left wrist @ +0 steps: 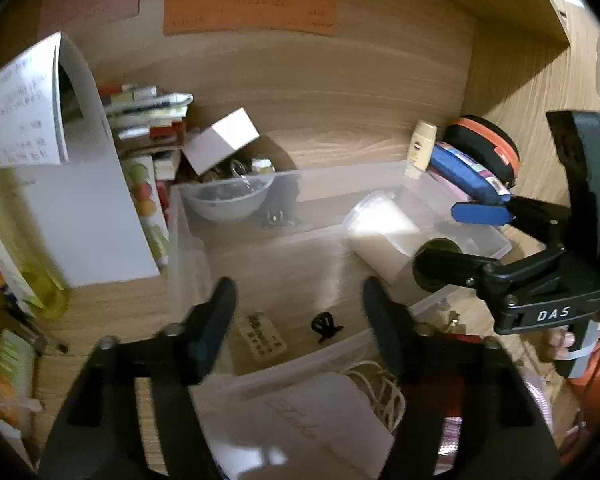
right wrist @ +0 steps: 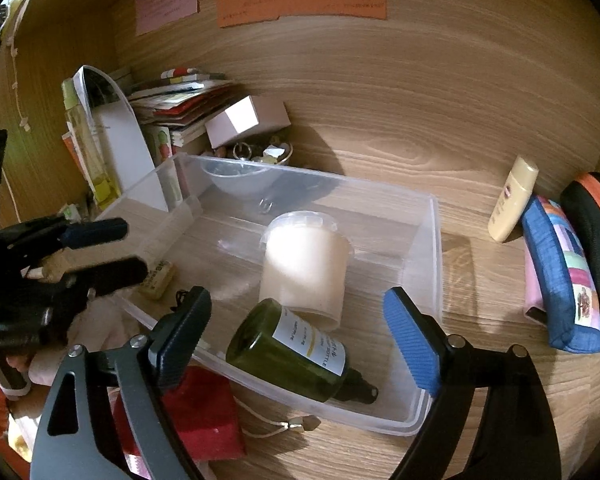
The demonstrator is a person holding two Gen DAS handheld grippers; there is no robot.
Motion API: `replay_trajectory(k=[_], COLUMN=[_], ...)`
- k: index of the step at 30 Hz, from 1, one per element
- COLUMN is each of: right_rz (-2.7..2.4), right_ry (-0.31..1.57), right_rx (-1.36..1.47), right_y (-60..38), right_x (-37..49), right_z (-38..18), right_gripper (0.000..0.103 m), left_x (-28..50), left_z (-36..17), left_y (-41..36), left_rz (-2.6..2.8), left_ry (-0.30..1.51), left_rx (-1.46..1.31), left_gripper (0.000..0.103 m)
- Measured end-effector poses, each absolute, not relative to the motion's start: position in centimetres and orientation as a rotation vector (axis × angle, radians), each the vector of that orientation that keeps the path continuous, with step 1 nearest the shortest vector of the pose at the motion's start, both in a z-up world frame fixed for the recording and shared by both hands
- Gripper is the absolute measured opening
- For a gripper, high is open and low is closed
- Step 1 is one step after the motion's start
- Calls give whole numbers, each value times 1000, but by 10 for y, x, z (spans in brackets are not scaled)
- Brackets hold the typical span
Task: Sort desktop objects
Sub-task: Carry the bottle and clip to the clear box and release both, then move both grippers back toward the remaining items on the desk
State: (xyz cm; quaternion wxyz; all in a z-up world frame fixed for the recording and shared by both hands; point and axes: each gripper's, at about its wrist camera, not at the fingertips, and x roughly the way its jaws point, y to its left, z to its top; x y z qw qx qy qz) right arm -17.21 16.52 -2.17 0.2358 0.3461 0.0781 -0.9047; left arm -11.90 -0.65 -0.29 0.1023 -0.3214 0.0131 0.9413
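Your sort is partly done, as I read it; the clear bin [right wrist: 436, 248] on the desk [right wrist: 380, 128] already holds a white tub [right wrist: 304, 264], a dark green bottle [right wrist: 296, 352] lying on its side against the tub, a clear bowl [right wrist: 236, 176] at the far end, a small label block [left wrist: 262, 336] and a black clip [left wrist: 326, 326]. Still outside it, to the right, stand a cream tube [right wrist: 514, 200], a blue pouch [right wrist: 564, 276] leaning beside it and a black case with orange trim [right wrist: 596, 232]; behind the bin a pinkish box [right wrist: 248, 118] tilts over a heap of rings and small trinkets [right wrist: 260, 150]; at the near edge lie a red pouch [right wrist: 204, 412] and a white pouch with script lettering [left wrist: 324, 428].

Your right gripper [right wrist: 300, 336] hangs over the bottle with its jaws wide apart, holding nothing; your left gripper [left wrist: 300, 308] hovers above the near left part of the bin, jaws likewise spread and empty.

Much stays unclear; the trinkets behind the bowl are blurred and I cannot name them singly; the stack of booklets [right wrist: 180, 98] at the back left is half hidden by a white card [right wrist: 120, 148]; both pouches at the near edge are cut off by the gripper bodies, and the writing on the bottle's label is too small to read.
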Motion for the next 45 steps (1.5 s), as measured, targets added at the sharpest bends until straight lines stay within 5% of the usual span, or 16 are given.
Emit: replay_trajectory(k=[7,11,26,45], right_rz=[-2498,-2534,-2573,-2566], right_ry=[236,266,292,468], right_rx=[897,917,910,955], right_y=[164,162,176,211], right_x=[-165,-165,-121,-31], right_z=[-14,-13,11,-9], right_gripper=[87,99,99,101], left_x=[-113,-102,-53,-4], left_z=[9,18,33,7], left_y=[-13,-18,-49,-44], left_rz=[2811,2857,2946,2921], left_ry=[13,16,-44,-46], left_rx=[-939,-925,-887,-978], left_gripper=[68,68,89,91])
